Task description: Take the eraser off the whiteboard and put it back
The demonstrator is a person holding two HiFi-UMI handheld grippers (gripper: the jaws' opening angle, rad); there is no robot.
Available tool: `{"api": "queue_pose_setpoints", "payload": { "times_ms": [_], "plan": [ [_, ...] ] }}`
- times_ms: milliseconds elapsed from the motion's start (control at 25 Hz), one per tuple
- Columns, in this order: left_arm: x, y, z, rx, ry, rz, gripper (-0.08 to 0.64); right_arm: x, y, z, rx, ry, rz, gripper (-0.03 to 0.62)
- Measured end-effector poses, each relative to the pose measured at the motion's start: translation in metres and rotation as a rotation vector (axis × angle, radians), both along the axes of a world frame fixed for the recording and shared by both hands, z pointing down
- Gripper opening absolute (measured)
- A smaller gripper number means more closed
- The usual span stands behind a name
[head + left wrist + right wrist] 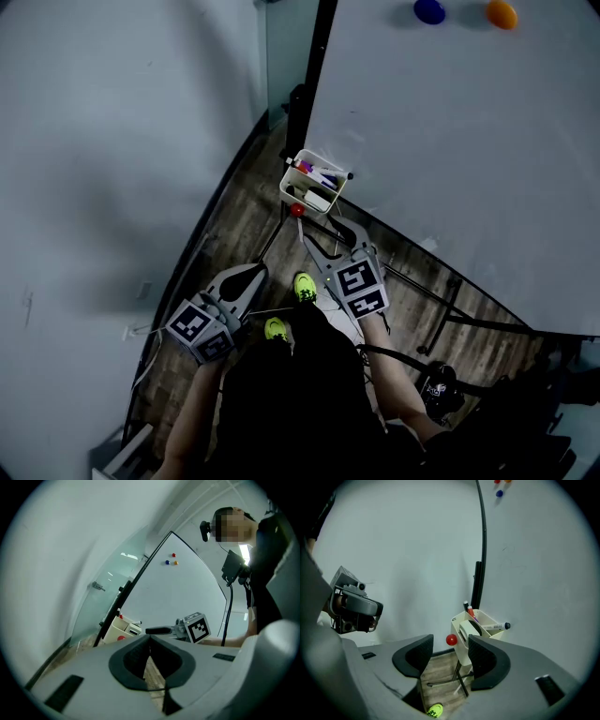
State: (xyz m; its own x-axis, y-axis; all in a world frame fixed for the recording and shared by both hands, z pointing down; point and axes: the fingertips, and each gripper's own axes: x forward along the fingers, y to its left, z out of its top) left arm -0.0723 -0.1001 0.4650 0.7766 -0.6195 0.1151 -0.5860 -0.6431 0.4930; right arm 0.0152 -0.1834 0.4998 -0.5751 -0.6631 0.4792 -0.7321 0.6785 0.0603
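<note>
The white block eraser with a dark top (469, 629) lies in the cream plastic marker holder (462, 654) that hangs at the lower edge of the large whiteboard (450, 141), among capped markers. Neither gripper holds it.

The right gripper (450, 651) points at the holder with its fingers spread wide and nothing between them. This is probably to keep the holder's mouth within reach. The left gripper (150, 641) hangs back at the lower left of the head view, its fingers meeting at the tips on nothing, and looks idle.

Only the right gripper view shows the eraser clearly, with a small red ball magnet (451, 640) beside the holder. Only the head view shows both grippers over the wooden floor (234, 216).
</note>
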Motion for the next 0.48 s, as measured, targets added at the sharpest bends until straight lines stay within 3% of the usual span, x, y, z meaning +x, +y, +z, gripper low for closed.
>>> {"api": "queue_pose_setpoints", "payload": {
  "times_ms": [480],
  "plan": [
    [0.004, -0.022, 0.011, -0.030, 0.000, -0.031, 0.012, 0.015, -0.031, 0.018, -0.019, 0.027, 0.016, 0.252]
  ]
}}
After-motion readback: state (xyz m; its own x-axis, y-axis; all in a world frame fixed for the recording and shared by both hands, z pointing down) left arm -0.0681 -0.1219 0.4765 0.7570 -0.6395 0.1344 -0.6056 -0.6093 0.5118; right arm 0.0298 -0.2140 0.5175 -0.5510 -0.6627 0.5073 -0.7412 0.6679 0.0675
